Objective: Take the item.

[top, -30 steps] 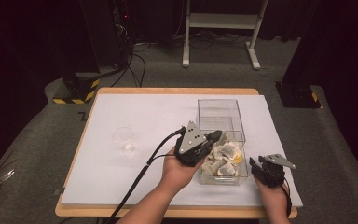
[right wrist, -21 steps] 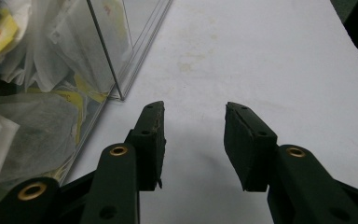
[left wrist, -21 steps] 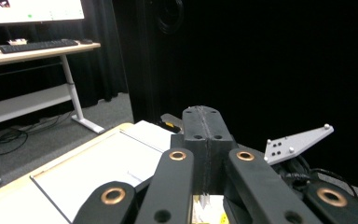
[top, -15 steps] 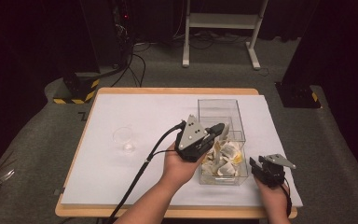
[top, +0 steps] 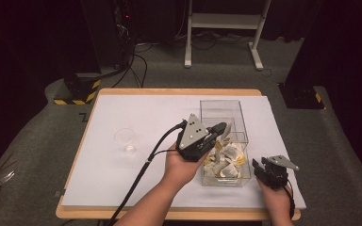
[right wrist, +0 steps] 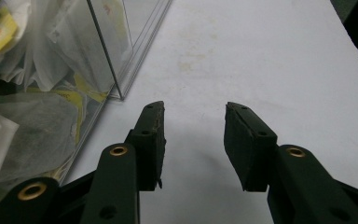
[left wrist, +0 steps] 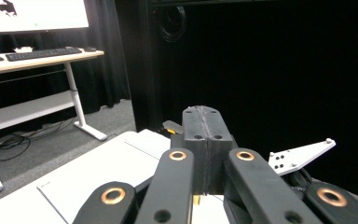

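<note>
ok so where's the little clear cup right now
In the high view the small clear cup stands on the left half of the white table cover, apart from the clear box of tea bags and left of the left gripper.

The right gripper (right wrist: 193, 140) hung with jaws parted over the white table sheet (right wrist: 261, 60), just beside the clear box (right wrist: 121, 56) stuffed with tea bags (right wrist: 32, 116).
</note>
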`<state>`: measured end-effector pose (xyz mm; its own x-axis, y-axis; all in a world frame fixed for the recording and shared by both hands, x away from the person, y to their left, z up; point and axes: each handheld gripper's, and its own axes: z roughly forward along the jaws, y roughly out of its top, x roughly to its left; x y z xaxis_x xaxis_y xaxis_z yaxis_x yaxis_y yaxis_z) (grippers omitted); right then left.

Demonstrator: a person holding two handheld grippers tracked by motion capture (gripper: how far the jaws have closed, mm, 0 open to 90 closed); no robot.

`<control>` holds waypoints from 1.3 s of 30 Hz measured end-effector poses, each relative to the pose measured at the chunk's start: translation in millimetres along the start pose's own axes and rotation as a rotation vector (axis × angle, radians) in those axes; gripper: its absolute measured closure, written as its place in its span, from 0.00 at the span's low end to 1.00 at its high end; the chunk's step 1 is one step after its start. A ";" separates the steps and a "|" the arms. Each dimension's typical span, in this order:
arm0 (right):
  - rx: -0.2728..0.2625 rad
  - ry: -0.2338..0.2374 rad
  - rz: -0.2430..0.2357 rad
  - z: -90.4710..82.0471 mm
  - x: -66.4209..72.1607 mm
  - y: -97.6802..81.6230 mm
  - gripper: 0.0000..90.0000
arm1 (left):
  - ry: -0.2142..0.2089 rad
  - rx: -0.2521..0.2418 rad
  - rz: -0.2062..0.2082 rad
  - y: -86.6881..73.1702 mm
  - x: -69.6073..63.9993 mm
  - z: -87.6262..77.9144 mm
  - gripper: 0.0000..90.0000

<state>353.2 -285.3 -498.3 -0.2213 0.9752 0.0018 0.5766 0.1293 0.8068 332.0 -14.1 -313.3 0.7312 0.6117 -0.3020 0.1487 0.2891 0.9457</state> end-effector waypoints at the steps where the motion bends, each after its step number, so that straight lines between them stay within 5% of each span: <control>1: 0.000 0.000 0.000 0.0 0.0 0.0 0.65 | 0.000 0.000 0.000 0.0 0.0 0.0 1.00; 11: 0.004 -0.002 -0.005 0.3 0.6 0.0 0.65 | 0.005 0.063 0.019 -11.2 1.4 2.1 1.00; 15: 0.005 -0.001 -0.007 0.9 0.2 0.1 0.65 | -0.054 0.117 -0.046 -21.6 -1.2 -5.7 1.00; 19: 0.003 0.002 -0.007 0.6 0.1 0.1 0.65 | 0.017 0.202 0.002 -49.9 10.2 0.3 1.00; 22: 0.000 0.003 -0.002 0.2 0.0 0.0 0.65 | 0.086 0.313 0.034 -78.5 24.6 5.7 1.00; 27: -0.001 0.004 -0.002 0.1 -0.3 0.0 0.65 | 0.115 0.414 0.049 -101.0 31.1 0.6 1.00; 31: 0.003 0.002 -0.007 0.4 0.4 0.1 0.65 | 0.123 0.434 0.041 -103.6 31.5 1.3 0.99; 34: -0.001 0.003 0.000 -0.1 0.1 0.0 0.65 | 0.111 0.423 0.018 -102.3 28.2 3.4 0.85; 39: -0.001 0.005 -0.005 -0.1 0.1 0.0 0.65 | 0.069 0.412 0.022 -100.4 13.3 11.1 0.77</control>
<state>353.2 -285.2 -498.2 -0.2279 0.9737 0.0003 0.5745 0.1342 0.8074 334.1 -43.2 -410.9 0.6928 0.6665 -0.2753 0.3980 -0.0351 0.9167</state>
